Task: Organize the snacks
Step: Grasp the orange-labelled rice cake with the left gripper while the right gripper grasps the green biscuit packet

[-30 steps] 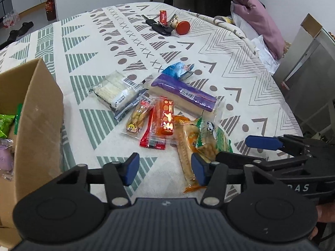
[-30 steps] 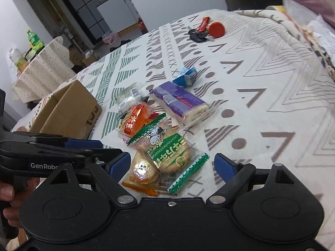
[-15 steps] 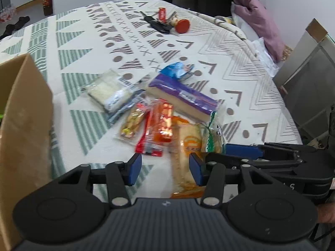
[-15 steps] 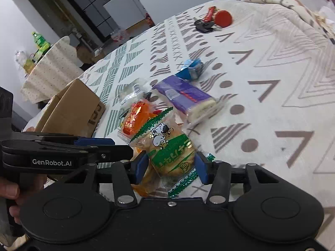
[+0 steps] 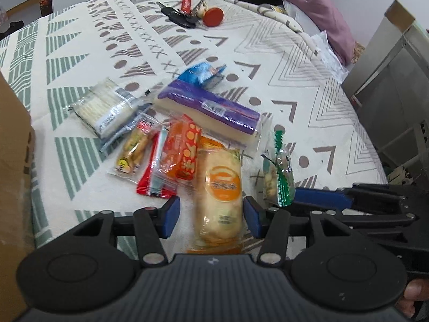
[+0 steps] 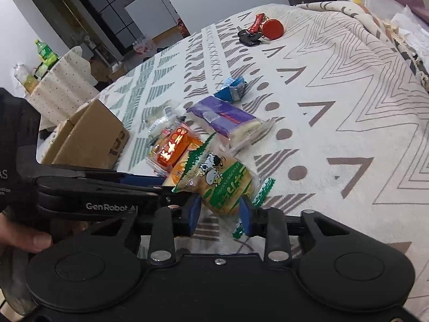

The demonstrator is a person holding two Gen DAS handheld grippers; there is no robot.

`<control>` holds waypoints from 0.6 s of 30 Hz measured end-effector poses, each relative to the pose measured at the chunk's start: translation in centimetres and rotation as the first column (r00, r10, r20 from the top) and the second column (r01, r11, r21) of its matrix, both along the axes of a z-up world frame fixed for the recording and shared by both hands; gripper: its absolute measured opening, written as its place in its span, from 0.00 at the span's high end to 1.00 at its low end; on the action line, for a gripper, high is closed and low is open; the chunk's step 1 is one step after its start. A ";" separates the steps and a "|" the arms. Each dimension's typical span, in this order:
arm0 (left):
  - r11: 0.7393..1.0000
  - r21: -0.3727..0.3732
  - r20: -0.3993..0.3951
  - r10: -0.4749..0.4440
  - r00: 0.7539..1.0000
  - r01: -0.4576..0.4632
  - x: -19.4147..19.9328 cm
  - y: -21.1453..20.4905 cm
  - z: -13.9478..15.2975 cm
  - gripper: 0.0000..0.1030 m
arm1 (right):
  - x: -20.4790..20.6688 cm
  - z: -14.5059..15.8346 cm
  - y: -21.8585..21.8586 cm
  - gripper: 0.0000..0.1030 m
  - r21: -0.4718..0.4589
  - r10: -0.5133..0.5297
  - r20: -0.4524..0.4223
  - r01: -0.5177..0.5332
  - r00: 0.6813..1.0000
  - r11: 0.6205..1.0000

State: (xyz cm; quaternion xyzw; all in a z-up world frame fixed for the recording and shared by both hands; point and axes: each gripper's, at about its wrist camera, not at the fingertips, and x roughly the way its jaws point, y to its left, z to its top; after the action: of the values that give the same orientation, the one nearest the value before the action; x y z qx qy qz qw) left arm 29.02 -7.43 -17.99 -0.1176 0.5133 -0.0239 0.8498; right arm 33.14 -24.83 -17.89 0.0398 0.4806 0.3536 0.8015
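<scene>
- Surface (image 5: 268, 53): covered by a cream cloth printed with grey and green triangles, dots and zigzags.
- Near edge, left: open cardboard box (image 6: 91, 134).
- Centre, loose cluster: clear wafer packet (image 5: 107, 107), peanut-snack packet (image 5: 132, 149), red sachet (image 5: 152, 171), orange packet (image 5: 182, 151), purple-wrapped cake (image 5: 214, 115), orange-label biscuit pack (image 5: 219, 196).
- Blue wrapper (image 5: 201, 72) just beyond the cake.
- Far side, well apart: key bunch (image 5: 182, 18), red disc (image 5: 213, 17) beside it.
</scene>
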 end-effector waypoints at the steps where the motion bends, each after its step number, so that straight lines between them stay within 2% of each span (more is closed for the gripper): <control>1: 1.000 0.014 0.001 -0.004 1.000 0.004 0.0 -0.3 -0.2 0.50 | 0.0 -0.1 -0.1 0.60 -0.007 -0.006 0.003 0.006 1.000 1.000; 4: 0.999 0.046 0.003 -0.024 1.000 0.024 -0.1 -0.8 -0.3 0.51 | 0.1 -0.4 -0.6 0.46 -0.010 -0.019 0.001 0.019 1.000 1.000; 6: 0.996 0.076 0.004 -0.038 0.999 0.037 -0.2 -1.0 -0.2 0.59 | 0.0 -0.4 -0.9 0.40 0.002 -0.018 0.013 0.018 1.000 1.000; 9: 0.995 0.091 0.002 -0.038 0.999 0.038 -0.6 -0.8 -0.1 0.64 | -0.4 -0.4 -1.2 0.20 0.059 -0.011 0.065 0.007 0.998 0.998; 10: 0.995 0.096 0.000 -0.039 0.999 0.038 -0.8 -0.8 0.0 0.65 | -0.6 -0.5 -1.3 0.16 0.080 -0.002 0.087 -0.005 0.996 0.997; 15: 0.994 0.103 -0.014 -0.016 1.000 0.017 -2.1 0.0 0.4 0.65 | -0.9 -0.7 -0.4 0.16 0.061 0.048 0.124 -0.055 0.991 0.997; 18: 0.994 0.106 -0.011 -0.005 1.000 0.006 -3.0 0.3 0.9 0.67 | -1.2 -0.2 0.4 0.03 0.057 0.085 0.179 -0.097 0.980 0.994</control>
State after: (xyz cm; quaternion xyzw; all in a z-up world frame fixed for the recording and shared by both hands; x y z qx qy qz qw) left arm 26.01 -7.12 -17.06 -0.0710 0.5186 0.0018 0.8520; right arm 31.91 -24.47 -18.13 0.0127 0.3973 0.4075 0.8221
